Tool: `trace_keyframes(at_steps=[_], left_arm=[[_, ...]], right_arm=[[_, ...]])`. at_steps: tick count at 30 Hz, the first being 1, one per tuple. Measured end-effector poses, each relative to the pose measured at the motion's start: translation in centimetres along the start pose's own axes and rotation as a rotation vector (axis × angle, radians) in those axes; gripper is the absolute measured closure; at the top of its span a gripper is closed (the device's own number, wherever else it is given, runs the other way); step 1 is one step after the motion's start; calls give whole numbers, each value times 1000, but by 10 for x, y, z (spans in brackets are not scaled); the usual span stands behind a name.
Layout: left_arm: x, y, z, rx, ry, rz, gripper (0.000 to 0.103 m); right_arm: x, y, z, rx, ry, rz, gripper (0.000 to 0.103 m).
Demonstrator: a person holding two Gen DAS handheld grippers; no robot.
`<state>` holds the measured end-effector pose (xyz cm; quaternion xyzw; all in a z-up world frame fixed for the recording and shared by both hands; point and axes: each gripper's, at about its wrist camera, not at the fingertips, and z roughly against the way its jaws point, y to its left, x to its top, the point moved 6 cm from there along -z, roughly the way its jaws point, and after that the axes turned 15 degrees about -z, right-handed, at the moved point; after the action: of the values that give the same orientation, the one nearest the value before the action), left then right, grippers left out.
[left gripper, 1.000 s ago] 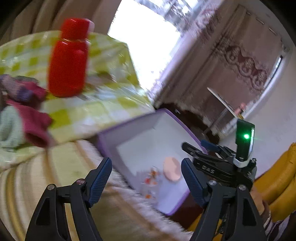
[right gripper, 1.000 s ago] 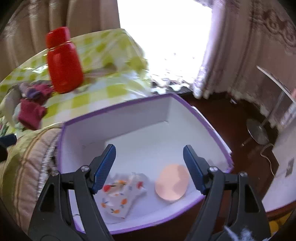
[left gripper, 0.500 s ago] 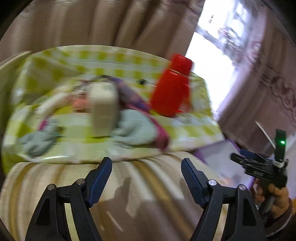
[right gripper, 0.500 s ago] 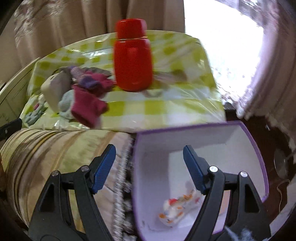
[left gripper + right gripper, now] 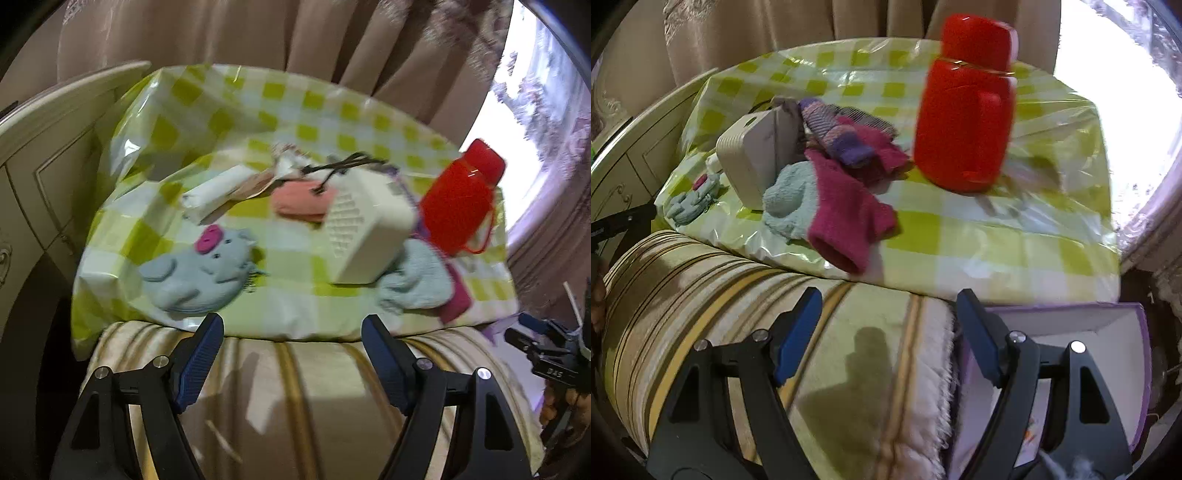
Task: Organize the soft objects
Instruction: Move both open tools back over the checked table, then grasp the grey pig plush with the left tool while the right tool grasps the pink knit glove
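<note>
Both tongs empty, jaws apart: left tongs (image 5: 291, 339) and right tongs (image 5: 888, 314) hover over the striped cushion (image 5: 738, 314), presumably lining up a pick. Socks (image 5: 831, 206) ahead of right tongs, pig toy (image 5: 199, 273) ahead-left of left. Box (image 5: 1108, 325) under right jaw.

Table (image 5: 258, 122): plush toy (image 5: 199, 273) at left | box (image 5: 365, 229) in middle, sock (image 5: 827, 206) before it | bottle (image 5: 964, 107) right | bin (image 5: 1100, 328) below table's right edge.
</note>
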<state>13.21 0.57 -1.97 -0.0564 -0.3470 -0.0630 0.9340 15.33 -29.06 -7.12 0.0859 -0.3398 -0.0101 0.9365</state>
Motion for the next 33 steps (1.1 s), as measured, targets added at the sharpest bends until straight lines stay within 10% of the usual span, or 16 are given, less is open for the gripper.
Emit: trace_keyframes(at_steps=[28,33], left_arm=[[23,83,-126,59,270,-117,2],[20,85,-137,53,290,-130,2]], right_arm=[[31,46,-113,-13,183,123,25],[32,46,-123,-24,191,125,39]])
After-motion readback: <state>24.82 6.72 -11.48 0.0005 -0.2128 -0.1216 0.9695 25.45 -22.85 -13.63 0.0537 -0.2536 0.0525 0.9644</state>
